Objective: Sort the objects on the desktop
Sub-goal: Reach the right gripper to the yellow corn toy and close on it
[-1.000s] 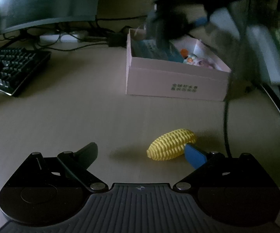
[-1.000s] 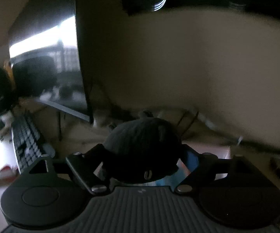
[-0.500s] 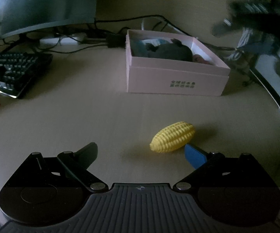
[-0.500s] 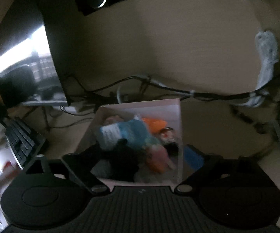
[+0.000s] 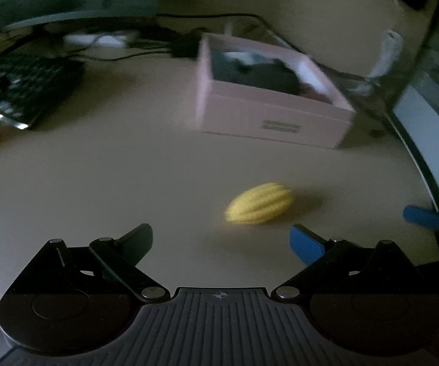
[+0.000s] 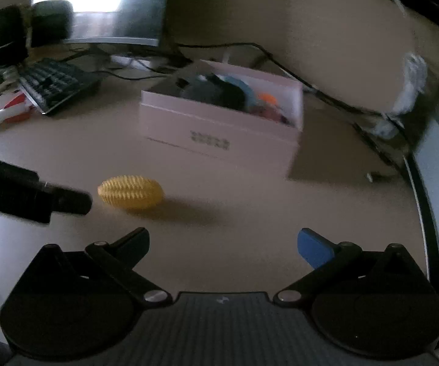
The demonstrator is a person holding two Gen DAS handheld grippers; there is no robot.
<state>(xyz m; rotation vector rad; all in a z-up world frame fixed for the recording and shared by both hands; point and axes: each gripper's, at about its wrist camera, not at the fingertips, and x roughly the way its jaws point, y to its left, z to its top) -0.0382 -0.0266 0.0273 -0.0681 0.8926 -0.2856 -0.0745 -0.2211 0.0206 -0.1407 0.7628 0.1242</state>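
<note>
A yellow ribbed corn-shaped toy [image 5: 259, 203] lies on the beige desk just ahead of my left gripper [image 5: 221, 241], which is open and empty. The toy also shows in the right wrist view [image 6: 130, 192], ahead and to the left of my right gripper [image 6: 224, 245], which is open and empty. A pink box [image 5: 268, 114] stands farther back, holding a dark round object [image 6: 216, 93] and several small toys. One finger of the left gripper [image 6: 67, 202] reaches in from the left in the right wrist view, close to the toy.
A black keyboard [image 5: 15, 85] lies at the back left under a monitor [image 6: 119, 6], with cables behind the box. A red and white object [image 6: 6, 113] lies at the far left. A dark screen edge [image 5: 426, 152] runs along the right.
My right gripper let the dark object go into the pink box, opened, and pulled back low over the desk. The left gripper stayed by the corn toy.
</note>
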